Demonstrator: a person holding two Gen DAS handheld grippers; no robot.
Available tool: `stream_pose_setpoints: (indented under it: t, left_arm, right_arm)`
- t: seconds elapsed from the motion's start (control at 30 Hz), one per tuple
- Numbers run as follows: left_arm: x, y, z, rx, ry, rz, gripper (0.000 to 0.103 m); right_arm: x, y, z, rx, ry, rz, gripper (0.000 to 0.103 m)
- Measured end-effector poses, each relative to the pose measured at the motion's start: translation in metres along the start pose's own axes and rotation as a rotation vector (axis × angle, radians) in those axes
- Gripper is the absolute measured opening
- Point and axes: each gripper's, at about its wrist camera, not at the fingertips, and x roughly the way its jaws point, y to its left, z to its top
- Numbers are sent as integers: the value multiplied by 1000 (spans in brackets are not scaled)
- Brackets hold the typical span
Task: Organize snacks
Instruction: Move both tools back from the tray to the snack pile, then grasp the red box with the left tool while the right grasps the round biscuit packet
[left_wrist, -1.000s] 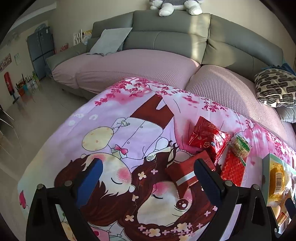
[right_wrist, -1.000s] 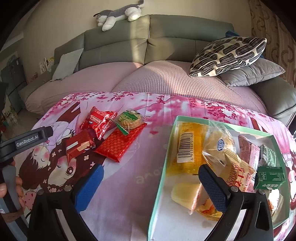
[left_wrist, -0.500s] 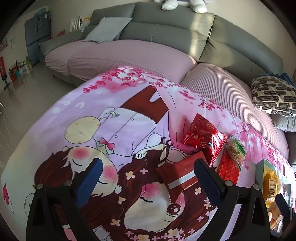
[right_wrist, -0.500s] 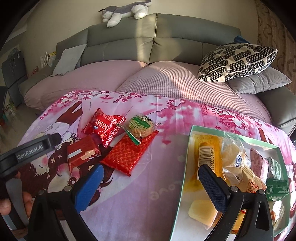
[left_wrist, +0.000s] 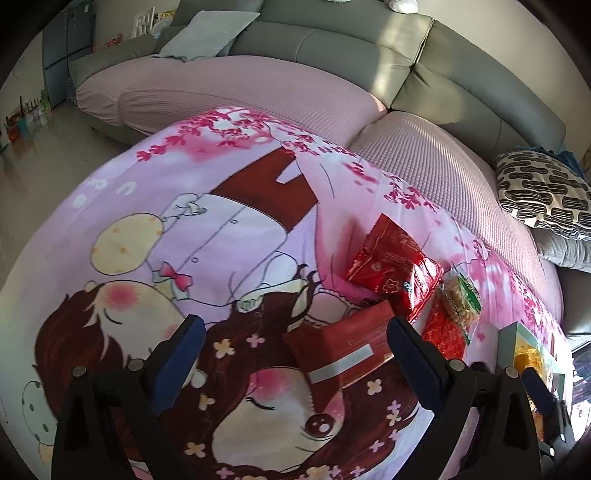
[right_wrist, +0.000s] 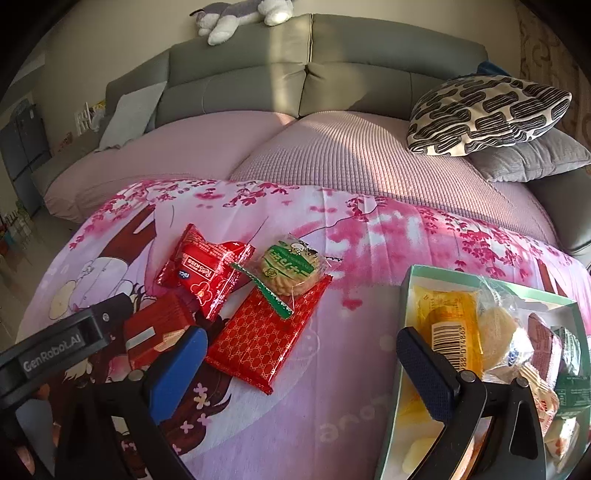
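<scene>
Several snacks lie on the pink cartoon cloth (right_wrist: 369, 236): a dark red box (left_wrist: 343, 343) (right_wrist: 155, 328), a shiny red packet (left_wrist: 395, 262) (right_wrist: 203, 269), a patterned red wafer pack (right_wrist: 266, 332) and a round biscuit in clear wrap (right_wrist: 291, 266). My left gripper (left_wrist: 295, 354) is open and empty, low over the cloth, with the dark red box between its fingers. My right gripper (right_wrist: 299, 362) is open and empty, between the wafer pack and a green-rimmed box (right_wrist: 406, 291) holding several snacks.
A grey sofa (right_wrist: 295, 81) with a pink cover curves behind the cloth. A patterned cushion (right_wrist: 487, 110) and a grey cushion (right_wrist: 528, 158) lie at right. A plush toy (right_wrist: 240, 14) sits on the sofa back. Bare floor (left_wrist: 40, 155) lies left.
My left gripper has moved forward and right, so the dark red box now sits between its fingers. My right gripper has drifted left, away from the green-rimmed box and towards the loose snacks.
</scene>
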Motion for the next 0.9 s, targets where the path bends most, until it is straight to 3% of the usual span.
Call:
stream_pose_setpoints:
  t: [0.7,0.9]
  left_arm:
    - [18,8,4,-41,49,-6,99]
    - [22,18,5,-68,51,28,99]
  right_arm:
    - [53,29,1,-59,91,-4,97]
    - [57,23,1,-43,109,-12,95]
